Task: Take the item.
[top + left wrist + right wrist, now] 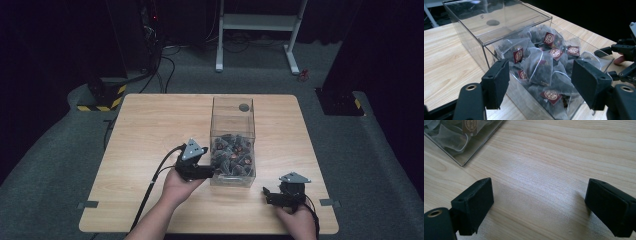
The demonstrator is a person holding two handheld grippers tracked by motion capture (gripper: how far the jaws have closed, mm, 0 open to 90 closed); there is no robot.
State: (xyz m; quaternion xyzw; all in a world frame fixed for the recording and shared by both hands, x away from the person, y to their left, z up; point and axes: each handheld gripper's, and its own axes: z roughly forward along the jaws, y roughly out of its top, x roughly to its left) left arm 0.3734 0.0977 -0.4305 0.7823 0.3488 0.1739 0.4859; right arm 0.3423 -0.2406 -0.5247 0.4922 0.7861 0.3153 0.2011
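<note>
Clear plastic box [506,32] of tea bags [541,67] sits mid-table. The left gripper [539,82], wide open and empty, should reach in slowly for one bag. The right gripper [539,207] rests open, empty.

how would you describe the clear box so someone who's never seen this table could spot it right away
On the wooden table, look right of centre, just beyond the left gripper. There stands the clear box, a tall see-through case. Its near half is piled with tea bags, dark pyramid sachets with red round-logo tags, and its far half is covered by a clear lid with a round hole.
</note>
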